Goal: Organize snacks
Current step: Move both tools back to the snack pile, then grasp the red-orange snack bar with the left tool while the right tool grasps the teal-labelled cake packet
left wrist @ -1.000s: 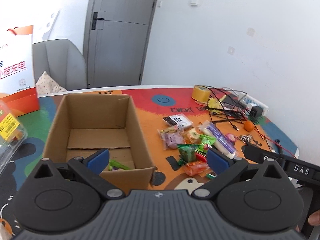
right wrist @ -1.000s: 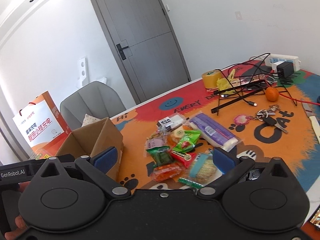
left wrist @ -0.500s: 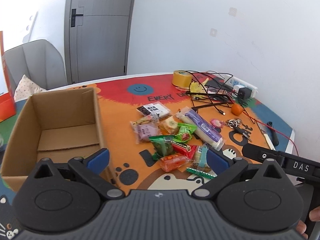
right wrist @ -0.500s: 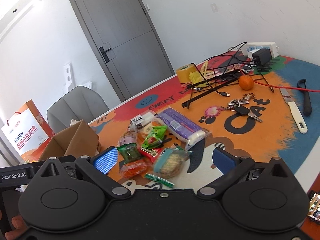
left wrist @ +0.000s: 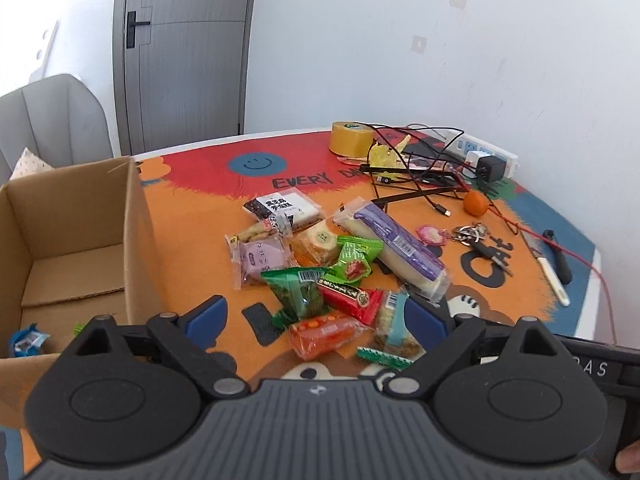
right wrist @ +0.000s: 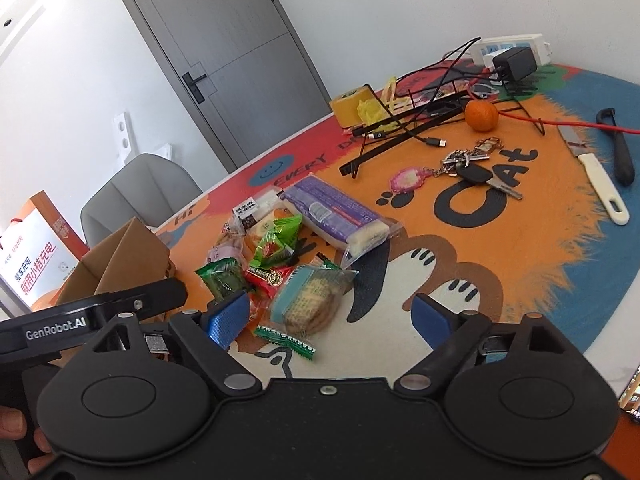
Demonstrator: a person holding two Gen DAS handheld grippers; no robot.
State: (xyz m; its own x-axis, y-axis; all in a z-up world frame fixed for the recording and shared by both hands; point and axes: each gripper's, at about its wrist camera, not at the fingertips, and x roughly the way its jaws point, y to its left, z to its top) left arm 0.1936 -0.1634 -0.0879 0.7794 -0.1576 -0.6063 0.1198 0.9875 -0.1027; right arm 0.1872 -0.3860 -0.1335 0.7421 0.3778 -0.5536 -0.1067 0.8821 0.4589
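Crinkly plastic film is what nearly all of this is, so expect light, slippery, squashy stuff. The snack pile (left wrist: 336, 276) sits mid-desk, just right of the cardboard box (left wrist: 80, 240), which already has a small blue-wrapped piece (left wrist: 25, 340) in its near corner.

Nearest the left tool (left wrist: 316, 318) is the orange packet (left wrist: 326, 334), lying loose at the front edge of the heap with the green packet (left wrist: 298, 292) and the red packet (left wrist: 350, 296) just behind it. I'd pinch it across the short middle, not by the sealed ends (those fins just slide out). The cracker pack (right wrist: 310, 298) in front of the right tool (right wrist: 330, 316) looks brittle inside, so a gentle squeeze on its flat sides is my guess. The long purple-wrapped roll (right wrist: 340, 216) is the bulkiest and probably soft; grab it mid-length or it'll droop. A thin green strip (right wrist: 286, 342) lies flat on the desk (right wrist: 520, 248) and will be fiddly to get under.

Both tools have their jaws apart with nothing between the pads, though each has just been narrowing a bit, the right one more.

Further out: keys (right wrist: 470, 168), a tangerine (right wrist: 481, 115), a white-handled knife (right wrist: 596, 178), yellow tape roll (left wrist: 351, 138) and a mess of black cables (left wrist: 416, 168) by the power strip (left wrist: 486, 152). None of that is snack, so leave it.
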